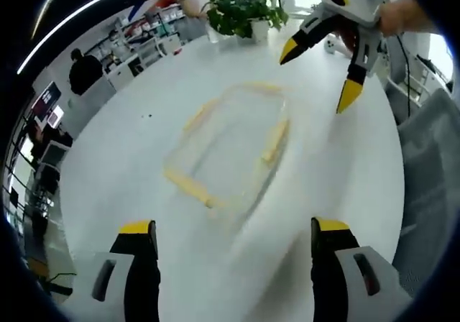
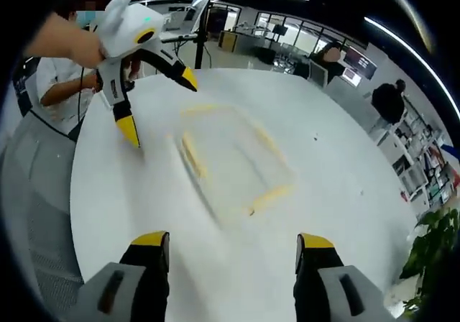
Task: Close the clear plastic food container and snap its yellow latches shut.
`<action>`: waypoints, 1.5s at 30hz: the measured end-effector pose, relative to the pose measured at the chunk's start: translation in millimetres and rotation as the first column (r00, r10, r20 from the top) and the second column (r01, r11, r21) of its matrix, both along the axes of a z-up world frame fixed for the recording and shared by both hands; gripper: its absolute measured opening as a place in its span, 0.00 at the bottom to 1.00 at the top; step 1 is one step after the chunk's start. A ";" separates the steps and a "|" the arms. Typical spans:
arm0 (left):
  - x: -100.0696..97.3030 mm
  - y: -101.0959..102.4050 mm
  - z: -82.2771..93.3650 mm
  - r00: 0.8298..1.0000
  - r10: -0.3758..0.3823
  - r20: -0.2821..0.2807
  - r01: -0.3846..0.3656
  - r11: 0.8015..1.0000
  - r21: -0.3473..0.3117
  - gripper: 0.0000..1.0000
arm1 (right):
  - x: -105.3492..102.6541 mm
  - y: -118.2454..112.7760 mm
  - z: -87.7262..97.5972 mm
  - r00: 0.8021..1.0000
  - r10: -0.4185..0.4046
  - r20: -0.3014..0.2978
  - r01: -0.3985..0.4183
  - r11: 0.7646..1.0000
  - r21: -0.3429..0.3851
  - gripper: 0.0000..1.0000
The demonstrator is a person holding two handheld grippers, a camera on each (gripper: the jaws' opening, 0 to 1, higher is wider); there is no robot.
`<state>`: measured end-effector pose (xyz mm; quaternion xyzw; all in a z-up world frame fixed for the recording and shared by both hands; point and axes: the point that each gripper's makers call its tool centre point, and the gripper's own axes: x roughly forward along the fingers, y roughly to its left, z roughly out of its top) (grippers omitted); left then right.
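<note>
Hovering well above the clear rectangular plastic food container (image 1: 230, 146) with yellow latches (image 1: 275, 141), resting mid round white tabletop (image 1: 129, 142). Left gripper (image 1: 233, 237) and right gripper (image 2: 232, 244) both spread, fingers grasping nothing. Needing, probably, to descend squarely, pressing each latch downward.

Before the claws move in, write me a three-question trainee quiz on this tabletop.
1. True or false: the left claw is shut on a yellow latch of the clear plastic food container.
2. What does the container rest on? A) a round white table B) a grey chair C) a shelf
3. Fill in: a potted ____ stands at the table's far edge in the left gripper view.

Key: 1 false, both the left claw and the right claw hang open above the table, holding nothing. 2 A. 3 plant.
</note>
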<state>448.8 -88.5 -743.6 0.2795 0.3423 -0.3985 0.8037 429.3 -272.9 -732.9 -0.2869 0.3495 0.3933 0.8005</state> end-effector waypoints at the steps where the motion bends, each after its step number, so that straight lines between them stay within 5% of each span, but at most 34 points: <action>1: -1.3 0.5 -0.2 1.000 0.003 0.004 -0.003 1.000 -0.003 0.86 | -0.5 -1.4 -0.1 1.000 -0.003 0.004 0.003 1.000 0.005 0.70; 26: -42.1 9.0 8.9 0.994 0.094 0.059 -0.085 0.988 -0.133 0.85 | -42.2 -5.9 7.4 0.992 -0.099 0.078 0.089 0.989 0.117 0.71; 45: -80.4 19.8 10.8 0.986 0.150 0.074 -0.129 0.965 -0.228 0.86 | -71.1 -15.7 13.3 0.967 -0.221 0.124 0.191 0.957 0.217 0.75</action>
